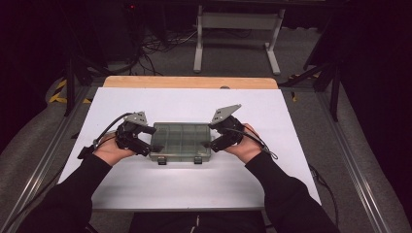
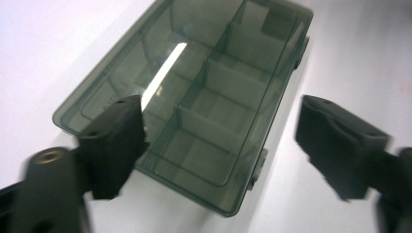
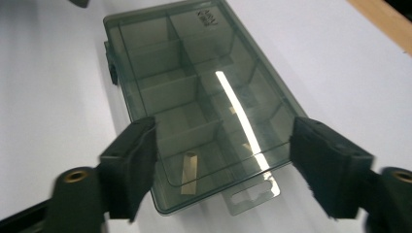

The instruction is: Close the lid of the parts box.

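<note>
My desk (image 1: 145,189) has a white top with a strip of pale wood (image 1: 189,82) along its far edge. Beyond it I see grey carpet (image 1: 233,48), a tangle of black cables (image 1: 155,46) and a white metal stand (image 1: 238,22). The room around is dark; aluminium rails (image 1: 347,160) flank the desk.

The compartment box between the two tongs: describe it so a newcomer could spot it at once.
On the white table top, look near the middle, between the person's two hands. There lies a flat, rectangular, smoky-grey see-through plastic organiser box, lid closed, split inside into small compartments. Two small latches on its near edge and a clear hang tab on one short end set it apart.
</note>
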Tool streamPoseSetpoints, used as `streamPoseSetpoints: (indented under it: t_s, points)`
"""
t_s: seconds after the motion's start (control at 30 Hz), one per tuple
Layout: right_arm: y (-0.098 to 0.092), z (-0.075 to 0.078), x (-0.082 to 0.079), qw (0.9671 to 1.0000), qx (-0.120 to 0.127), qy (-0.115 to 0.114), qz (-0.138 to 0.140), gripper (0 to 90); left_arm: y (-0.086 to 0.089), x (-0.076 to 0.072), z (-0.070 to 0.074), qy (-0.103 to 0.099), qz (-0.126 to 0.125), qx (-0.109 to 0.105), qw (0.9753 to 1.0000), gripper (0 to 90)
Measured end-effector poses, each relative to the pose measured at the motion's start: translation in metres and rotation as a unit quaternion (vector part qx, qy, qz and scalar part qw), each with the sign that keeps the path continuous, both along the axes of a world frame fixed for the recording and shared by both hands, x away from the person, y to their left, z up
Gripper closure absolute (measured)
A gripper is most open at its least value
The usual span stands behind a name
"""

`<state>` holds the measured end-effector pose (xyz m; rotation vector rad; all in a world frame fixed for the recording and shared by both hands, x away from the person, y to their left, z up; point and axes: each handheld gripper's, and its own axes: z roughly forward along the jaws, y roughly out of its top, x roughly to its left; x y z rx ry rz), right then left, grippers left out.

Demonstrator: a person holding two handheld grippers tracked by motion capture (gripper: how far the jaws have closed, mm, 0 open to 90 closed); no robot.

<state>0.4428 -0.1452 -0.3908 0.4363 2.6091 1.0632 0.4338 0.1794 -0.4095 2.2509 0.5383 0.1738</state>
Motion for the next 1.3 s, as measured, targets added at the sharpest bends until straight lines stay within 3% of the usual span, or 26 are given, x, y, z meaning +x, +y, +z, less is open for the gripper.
streamPoseSetpoints:
  t_s: [0.13, 0.3, 0.47, 0.53, 0.73, 0.83, 0.93, 0.97, 1.0, 1.2, 1.23, 1.27, 1.3]
  points:
    - [-0.005, 0.005, -0.003, 0.9998, 0.013, -0.008, -0.009, 16.9, 0.002, -0.004, 0.007, -0.003, 0.005, -0.021, 0.9998, 7.1]
    - [-0.013, 0.013, -0.013, 0.9989, 0.035, -0.028, -0.014, 12.6, 0.008, -0.013, 0.013, -0.031, 0.015, -0.040, 0.9986, 3.7]
    - [-0.024, 0.018, -0.023, 0.9974, 0.052, -0.046, -0.020, 7.7, 0.017, -0.024, 0.017, -0.063, 0.030, -0.068, 0.9952, 2.8]
    - [-0.028, 0.019, -0.027, 0.9964, 0.061, -0.055, -0.020, 6.6, 0.023, -0.029, 0.018, -0.082, 0.046, -0.080, 0.9923, 3.0]
    - [-0.043, 0.020, -0.038, 0.9930, 0.087, -0.078, -0.018, 3.8, 0.041, -0.037, 0.013, -0.103, 0.073, -0.116, 0.9852, 3.2]
    - [-0.050, 0.019, -0.042, 0.9914, 0.096, -0.086, -0.023, 2.4, 0.049, -0.044, 0.009, -0.119, 0.082, -0.134, 0.9803, 3.2]
    - [-0.057, 0.017, -0.046, 0.9891, 0.109, -0.095, -0.026, 1.9, 0.057, -0.051, 0.004, -0.138, 0.095, -0.161, 0.9727, 3.2]
    - [-0.059, 0.016, -0.047, 0.9883, 0.113, -0.098, -0.028, 2.0, 0.059, -0.053, 0.003, -0.141, 0.098, -0.165, 0.9712, 3.2]
    - [-0.061, 0.016, -0.048, 0.9880, 0.116, -0.099, -0.028, 1.9, 0.062, -0.055, 0.001, -0.145, 0.103, -0.177, 0.9679, 3.2]
    - [-0.074, 0.005, -0.054, 0.9849, 0.130, -0.108, -0.036, 0.5, 0.074, -0.066, -0.013, -0.172, 0.123, -0.191, 0.9584, 3.0]
    - [-0.074, 0.005, -0.054, 0.9849, 0.130, -0.108, -0.036, 0.5, 0.074, -0.066, -0.013, -0.172, 0.123, -0.191, 0.9584, 3.0]
    - [-0.079, 0.002, -0.056, 0.9834, 0.140, -0.109, -0.037, 0.4, 0.077, -0.068, -0.018, -0.176, 0.127, -0.198, 0.9558, 2.8]
    - [-0.080, 0.001, -0.057, 0.9830, 0.141, -0.111, -0.038, 0.4, 0.078, -0.069, -0.020, -0.174, 0.129, -0.199, 0.9559, 2.6]
